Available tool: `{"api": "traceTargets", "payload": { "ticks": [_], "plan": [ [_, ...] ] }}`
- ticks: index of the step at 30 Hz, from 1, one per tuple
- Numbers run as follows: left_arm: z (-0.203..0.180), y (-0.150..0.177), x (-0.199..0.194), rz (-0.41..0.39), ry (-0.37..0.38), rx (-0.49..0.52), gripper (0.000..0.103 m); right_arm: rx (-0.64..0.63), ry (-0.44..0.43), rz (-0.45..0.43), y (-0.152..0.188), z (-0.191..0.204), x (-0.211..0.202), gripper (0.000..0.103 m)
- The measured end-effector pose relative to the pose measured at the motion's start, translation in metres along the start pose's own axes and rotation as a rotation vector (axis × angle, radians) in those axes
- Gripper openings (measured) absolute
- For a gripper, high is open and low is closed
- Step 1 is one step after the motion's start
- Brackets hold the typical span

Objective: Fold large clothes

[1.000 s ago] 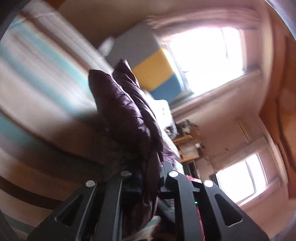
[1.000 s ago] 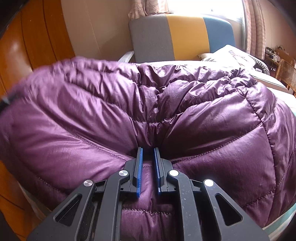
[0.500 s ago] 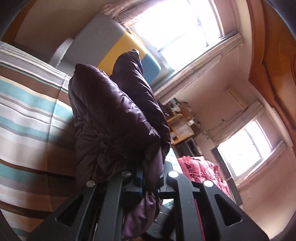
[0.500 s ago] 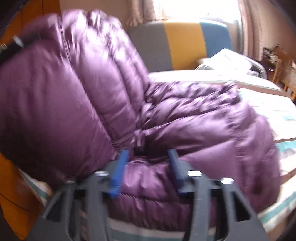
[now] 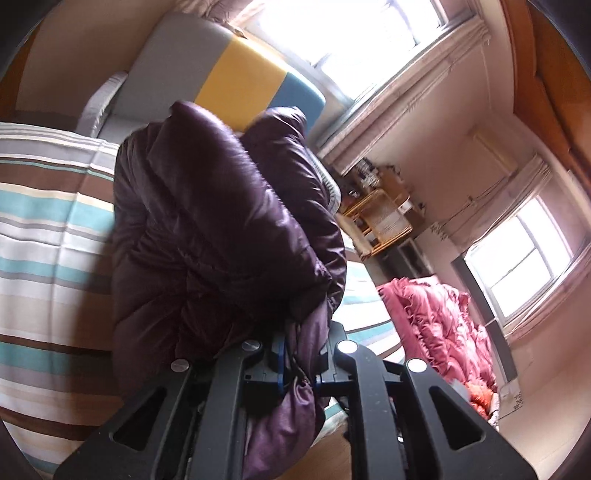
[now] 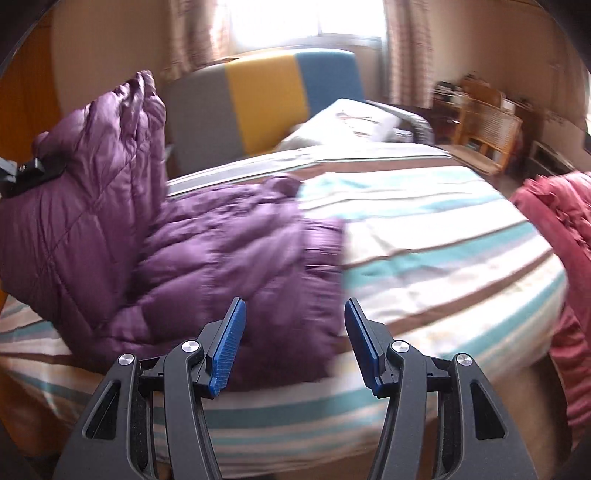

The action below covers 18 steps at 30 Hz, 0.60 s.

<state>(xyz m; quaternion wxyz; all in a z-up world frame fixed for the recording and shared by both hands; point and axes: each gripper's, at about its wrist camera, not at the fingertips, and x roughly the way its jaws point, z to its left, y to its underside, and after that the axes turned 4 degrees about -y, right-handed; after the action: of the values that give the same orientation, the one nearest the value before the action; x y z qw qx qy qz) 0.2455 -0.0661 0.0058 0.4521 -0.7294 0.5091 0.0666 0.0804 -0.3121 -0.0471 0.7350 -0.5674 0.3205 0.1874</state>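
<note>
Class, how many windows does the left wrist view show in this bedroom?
2: one window at the top behind the tricolour headboard, another window at the right above the pink bedding. Others may be hidden.

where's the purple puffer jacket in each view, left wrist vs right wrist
Left wrist: purple jacket fills the centre, bunched and clamped in the left tool.
Right wrist: it lies left of centre on the striped bed, beyond the open right tool.
Shared landmark: grey, yellow and blue headboard.

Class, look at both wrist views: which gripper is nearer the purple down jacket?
Left. The left gripper is clamped on the purple down jacket; the right gripper hangs open, off the fabric, at the jacket's near edge.
</note>
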Motion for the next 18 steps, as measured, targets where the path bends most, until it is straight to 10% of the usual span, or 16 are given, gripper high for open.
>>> {"api": "traceTargets", "payload": {
  "ticks": [18],
  "plan": [
    [-0.042, 0.068, 0.151, 0.262, -0.184, 0.176, 0.014, 0.147, 0.142, 0.021, 0.005, -0.106, 0.003, 0.056]
  ]
}}
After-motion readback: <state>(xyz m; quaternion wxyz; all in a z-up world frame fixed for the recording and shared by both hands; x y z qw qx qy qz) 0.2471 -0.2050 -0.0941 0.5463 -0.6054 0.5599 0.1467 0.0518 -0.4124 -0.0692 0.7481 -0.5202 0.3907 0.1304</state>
